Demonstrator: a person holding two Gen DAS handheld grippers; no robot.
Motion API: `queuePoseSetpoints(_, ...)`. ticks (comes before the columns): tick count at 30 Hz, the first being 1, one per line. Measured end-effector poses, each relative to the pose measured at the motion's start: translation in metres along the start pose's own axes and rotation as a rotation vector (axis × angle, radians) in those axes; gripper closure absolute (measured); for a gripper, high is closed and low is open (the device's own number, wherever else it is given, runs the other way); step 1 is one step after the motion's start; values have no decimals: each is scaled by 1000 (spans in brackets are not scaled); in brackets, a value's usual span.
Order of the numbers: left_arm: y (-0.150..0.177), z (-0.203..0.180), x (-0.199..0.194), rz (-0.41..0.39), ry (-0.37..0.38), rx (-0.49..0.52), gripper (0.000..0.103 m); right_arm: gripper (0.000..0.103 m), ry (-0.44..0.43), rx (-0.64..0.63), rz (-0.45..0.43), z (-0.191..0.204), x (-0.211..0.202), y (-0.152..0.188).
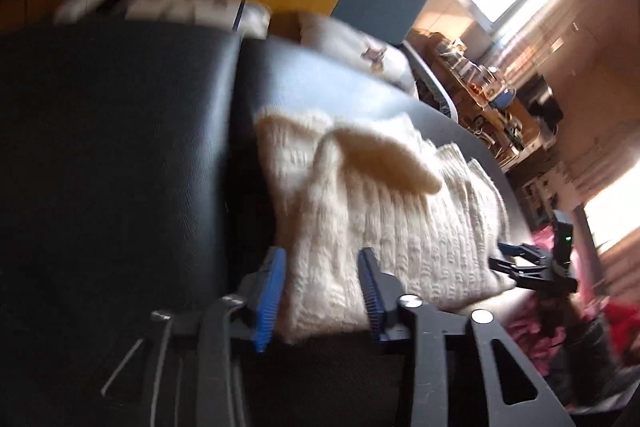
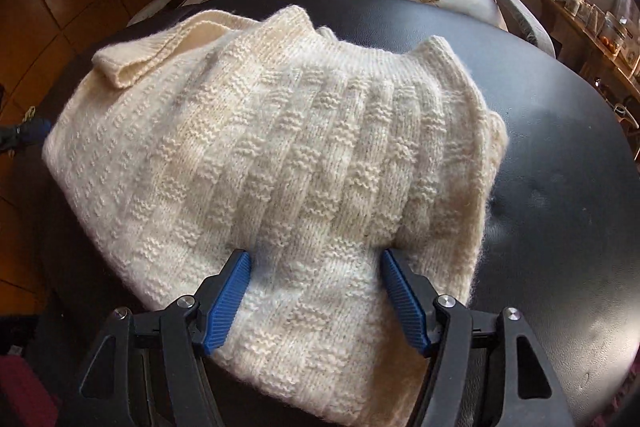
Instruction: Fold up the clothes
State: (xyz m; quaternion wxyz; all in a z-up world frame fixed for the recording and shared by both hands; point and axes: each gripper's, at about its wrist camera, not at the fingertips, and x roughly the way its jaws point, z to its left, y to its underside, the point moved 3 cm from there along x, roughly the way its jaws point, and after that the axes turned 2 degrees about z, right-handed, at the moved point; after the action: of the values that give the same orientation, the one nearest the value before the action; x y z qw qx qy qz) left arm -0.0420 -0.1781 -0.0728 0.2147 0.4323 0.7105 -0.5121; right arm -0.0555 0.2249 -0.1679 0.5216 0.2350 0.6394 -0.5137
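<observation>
My left gripper (image 1: 320,291) stood with its blue-padded jaws spread wide on either side of the near edge of the cream, chunky-knit sweater (image 2: 276,151), holding nothing. My right gripper (image 2: 316,291) was likewise spread, its pads resting beside a narrow run of the knit without pinching it. The sweater lay partly folded on the black leather-look tabletop (image 2: 560,155), a ribbed cuff or hem (image 2: 132,63) turned back at the far left corner.

I judged the main risk to be the weight of the knit. A grab taking only the top layer would let the lower layers slide and undo the fold. The near edge also seemed to sit at the table's rim, so a pull toward me might have dragged the bundle off. The left view was blurred, so I could not tell exactly how the layers sat there.

No basket or bin for the clothes showed in either view.
</observation>
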Motion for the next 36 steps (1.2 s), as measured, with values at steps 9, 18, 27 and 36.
queuePoseSetpoints(9, -60, -34, 60, 77, -52, 365, 52, 34, -24, 123, -128, 0, -32, -33)
queuePoseSetpoints(18, -80, -14, 75, 146, 177, 77, 94, 33, -28, 135, -56, -2, -2, -38)
queuePoseSetpoints(27, -32, 121, 77, 193, 188, -690, 96, 31, -98, 177, -113, -13, 1, -34)
queuePoseSetpoints(36, -74, 9, 35, 37, 113, 83, 40, 21, -84, 153, -144, -5, 6, -35)
